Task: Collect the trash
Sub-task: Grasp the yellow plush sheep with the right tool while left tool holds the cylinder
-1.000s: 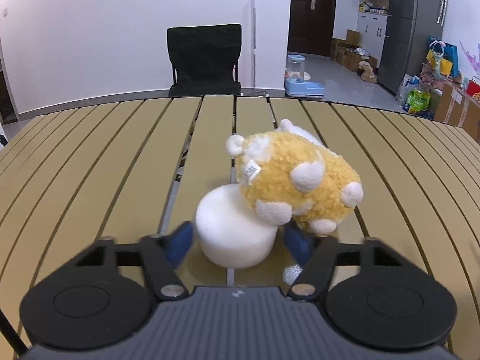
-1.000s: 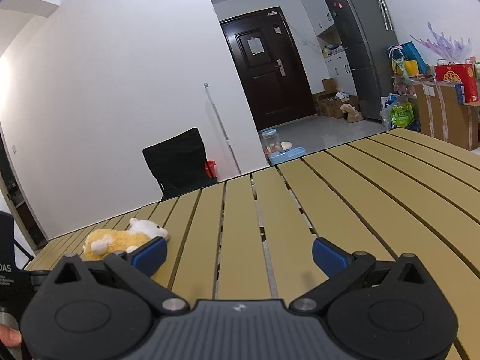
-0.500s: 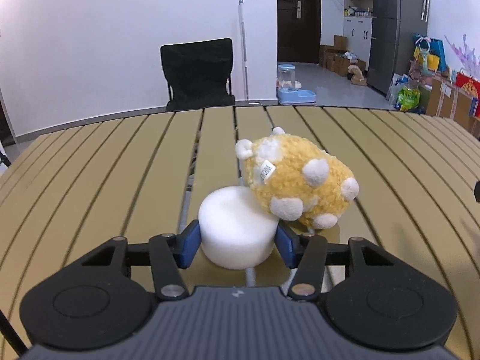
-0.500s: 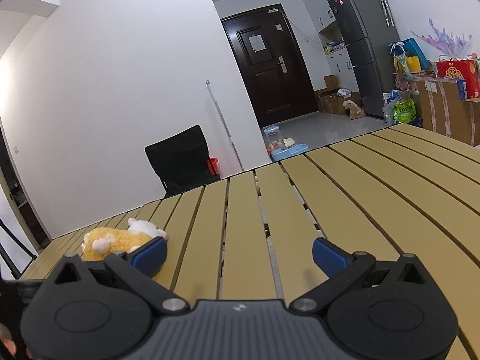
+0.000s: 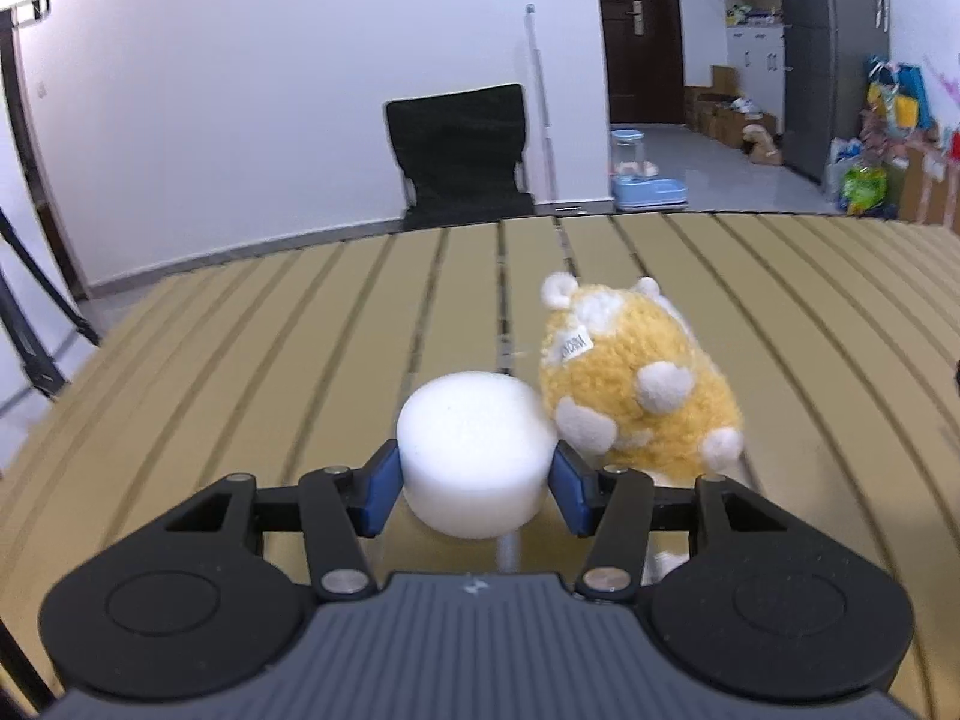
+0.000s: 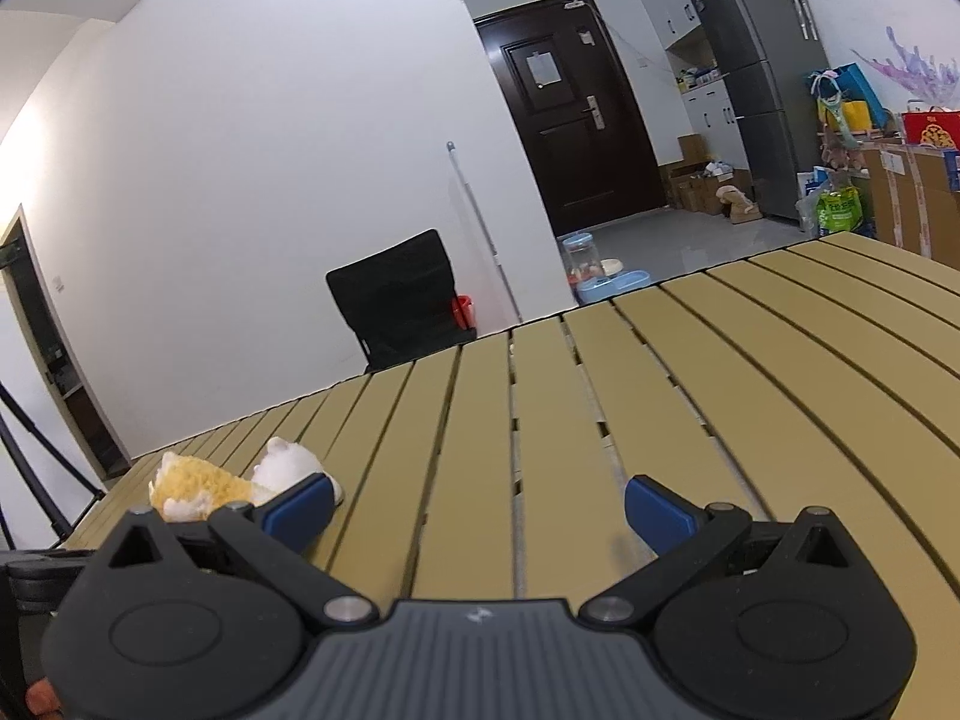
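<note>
A white-walled room [image 6: 270, 150] holds a dark door [image 6: 576, 114] at the back and a tall grey refrigerator [image 6: 762, 78] to its right, with cardboard boxes and coloured bags [image 6: 840, 204] crowding that side. A black chair [image 5: 459, 153] stands against the wall beyond the desk's far edge, a thin pole [image 5: 540, 102] leaning beside it, and a blue pet feeder [image 5: 645, 180] sits on the grey floor.

The desk [image 5: 240, 372] is tan, built of long slats with dark gaps running toward the far edge. Near its middle lies a yellow-and-white plush toy [image 5: 639, 384], touching a white foam cylinder [image 5: 474, 450]. The left gripper [image 5: 474, 489] is clamped on that cylinder, its blue pads pressing both sides. The right gripper [image 6: 477, 510] has its jaws spread apart over bare slats, nothing between them.
</note>
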A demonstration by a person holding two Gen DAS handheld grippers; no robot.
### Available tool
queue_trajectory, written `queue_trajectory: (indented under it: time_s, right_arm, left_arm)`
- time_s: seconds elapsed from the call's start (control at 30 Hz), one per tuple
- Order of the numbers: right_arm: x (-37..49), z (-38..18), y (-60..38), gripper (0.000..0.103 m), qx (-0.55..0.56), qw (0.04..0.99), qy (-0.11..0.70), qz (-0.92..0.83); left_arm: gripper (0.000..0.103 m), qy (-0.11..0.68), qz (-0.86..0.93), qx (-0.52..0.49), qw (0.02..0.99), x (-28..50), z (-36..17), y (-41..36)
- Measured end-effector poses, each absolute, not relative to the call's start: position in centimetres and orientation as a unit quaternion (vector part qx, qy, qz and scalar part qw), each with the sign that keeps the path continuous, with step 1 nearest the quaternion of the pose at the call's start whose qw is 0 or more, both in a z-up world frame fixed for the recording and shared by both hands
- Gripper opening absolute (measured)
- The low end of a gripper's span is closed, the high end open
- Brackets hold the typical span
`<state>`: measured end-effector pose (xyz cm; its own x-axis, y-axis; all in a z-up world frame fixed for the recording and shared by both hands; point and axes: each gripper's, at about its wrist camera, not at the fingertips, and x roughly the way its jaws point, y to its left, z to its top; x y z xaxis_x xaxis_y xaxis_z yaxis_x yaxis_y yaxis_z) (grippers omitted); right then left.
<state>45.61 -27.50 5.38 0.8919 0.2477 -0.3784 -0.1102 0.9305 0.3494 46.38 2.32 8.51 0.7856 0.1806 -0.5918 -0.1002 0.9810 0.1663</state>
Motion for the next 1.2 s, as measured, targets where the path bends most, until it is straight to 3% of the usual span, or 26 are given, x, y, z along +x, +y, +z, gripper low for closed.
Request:
queue_trajectory:
  time_s: [0.13, 0.57, 1.2]
  right_arm:
    - [45.1, 5.4, -26.8, 0.103, 0.161, 0.958, 0.218, 0.098]
    - [43.5, 6.0, -21.9, 0.103, 0.124, 0.956, 0.235, 0.129]
    - [47.6, 7.5, -6.0, 0.103, 0.039, 0.956, 0.254, 0.143]
  left_arm:
    - [0.053, 0.315, 0.101, 0.085, 0.94, 45.2, 8.8, 2.9]
    - [0.053, 0.314, 0.114, 0.012, 0.943, 42.7, 10.0, 9.2]
    - [0.053, 0.291, 0.143, -0.063, 0.944, 41.3, 10.1, 17.8]
